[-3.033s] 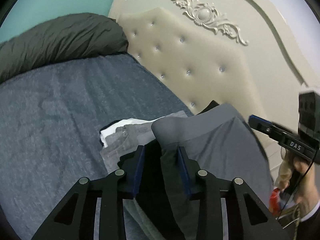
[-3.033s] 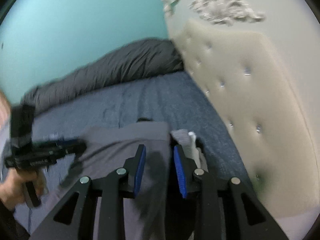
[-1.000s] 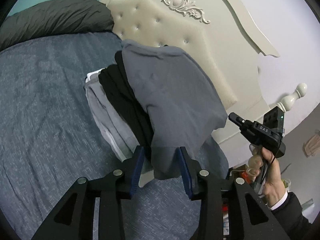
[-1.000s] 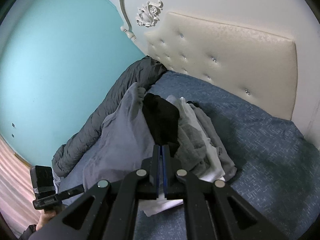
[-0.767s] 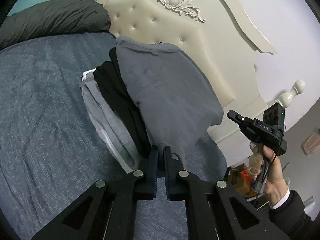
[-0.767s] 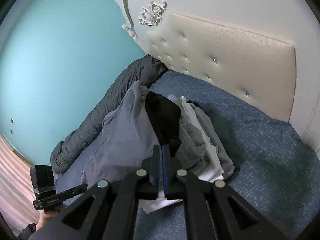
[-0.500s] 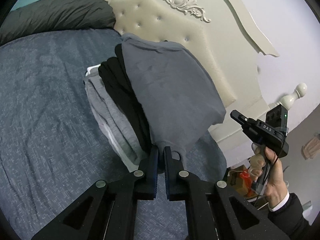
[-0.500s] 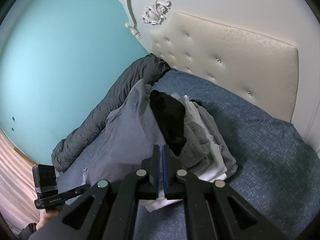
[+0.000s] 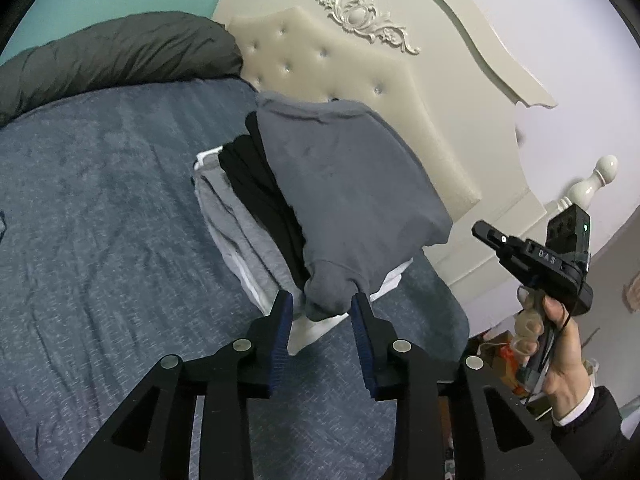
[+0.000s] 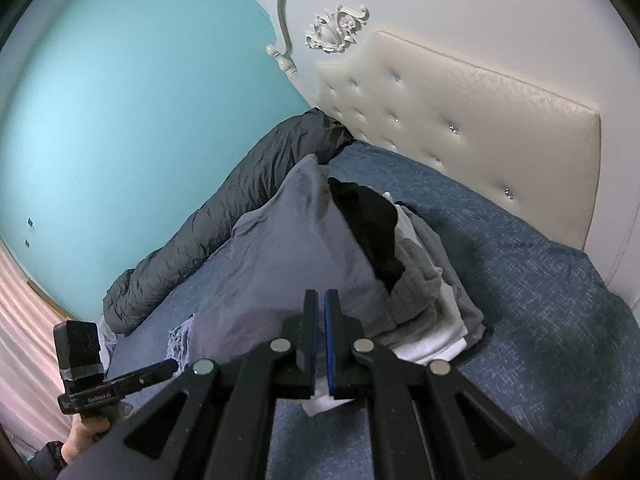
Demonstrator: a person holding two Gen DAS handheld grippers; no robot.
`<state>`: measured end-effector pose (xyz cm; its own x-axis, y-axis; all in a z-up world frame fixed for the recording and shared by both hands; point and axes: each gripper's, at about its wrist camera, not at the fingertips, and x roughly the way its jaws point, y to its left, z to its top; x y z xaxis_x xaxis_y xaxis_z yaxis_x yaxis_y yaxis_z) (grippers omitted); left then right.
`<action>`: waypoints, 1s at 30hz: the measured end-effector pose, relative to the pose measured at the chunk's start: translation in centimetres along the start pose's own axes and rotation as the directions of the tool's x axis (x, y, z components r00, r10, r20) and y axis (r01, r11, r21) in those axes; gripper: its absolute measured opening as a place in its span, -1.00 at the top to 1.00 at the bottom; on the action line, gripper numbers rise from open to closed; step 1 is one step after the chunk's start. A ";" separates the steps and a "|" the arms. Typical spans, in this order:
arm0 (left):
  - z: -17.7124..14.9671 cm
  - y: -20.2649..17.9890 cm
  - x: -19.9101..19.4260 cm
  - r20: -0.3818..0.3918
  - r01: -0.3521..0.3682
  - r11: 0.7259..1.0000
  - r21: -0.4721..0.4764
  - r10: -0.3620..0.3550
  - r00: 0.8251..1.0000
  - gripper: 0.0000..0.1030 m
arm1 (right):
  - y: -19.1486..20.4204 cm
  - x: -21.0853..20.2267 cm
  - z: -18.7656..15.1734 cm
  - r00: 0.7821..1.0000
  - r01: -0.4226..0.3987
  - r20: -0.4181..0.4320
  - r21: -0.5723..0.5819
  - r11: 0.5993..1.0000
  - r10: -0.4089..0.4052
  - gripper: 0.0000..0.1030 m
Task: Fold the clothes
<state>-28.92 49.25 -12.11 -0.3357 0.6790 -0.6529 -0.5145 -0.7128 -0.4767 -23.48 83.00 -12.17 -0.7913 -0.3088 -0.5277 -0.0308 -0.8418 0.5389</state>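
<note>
A dark grey garment [image 9: 352, 184] lies on top of a stack of folded clothes: a black one [image 9: 260, 184], a light grey one [image 9: 236, 224] and a white one [image 9: 320, 328]. My left gripper [image 9: 322, 308] is open, its fingers either side of the grey garment's bunched near corner without clamping it. In the right wrist view the same grey garment [image 10: 288, 248] drapes over the black one [image 10: 372, 224]. My right gripper [image 10: 321, 312] is shut with nothing in it; in the left wrist view the right gripper [image 9: 480, 230] hangs in the air to the right of the stack, held by a hand.
The stack sits on a blue bed cover [image 9: 100, 240] close to the cream tufted headboard [image 9: 360, 80]. A dark grey duvet [image 9: 112, 56] is rolled along the far side by the teal wall [image 10: 120, 100]. Beyond the bed's right edge is floor clutter [image 9: 504, 352].
The left gripper, shut on the grey garment's corner half a second ago, has opened and let it go. The right gripper has stayed shut and barely moved.
</note>
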 end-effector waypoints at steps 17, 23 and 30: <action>-2.1 -4.9 -9.3 0.108 -0.091 0.992 0.092 0.081 0.991 0.11 | 7.0 -8.1 -3.6 0.995 0.065 0.087 -0.091 0.994 -0.057 0.21; -2.9 -7.3 -12.9 0.158 -0.112 0.985 0.133 0.091 0.983 -0.04 | 10.0 -10.9 -5.1 0.990 0.109 0.105 -0.129 0.986 -0.096 -0.06; -4.6 -9.3 -15.6 0.186 -0.136 0.976 0.170 0.104 0.977 -0.07 | 13.1 -13.6 -6.8 0.980 0.177 0.125 -0.172 0.969 -0.157 -0.28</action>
<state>-15.27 44.51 -0.20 -0.5282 0.6223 -0.5777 -0.5908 -0.7580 -0.2764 -8.95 73.14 -2.40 -0.8467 -0.1151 -0.5194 -0.0651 -0.9466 0.3158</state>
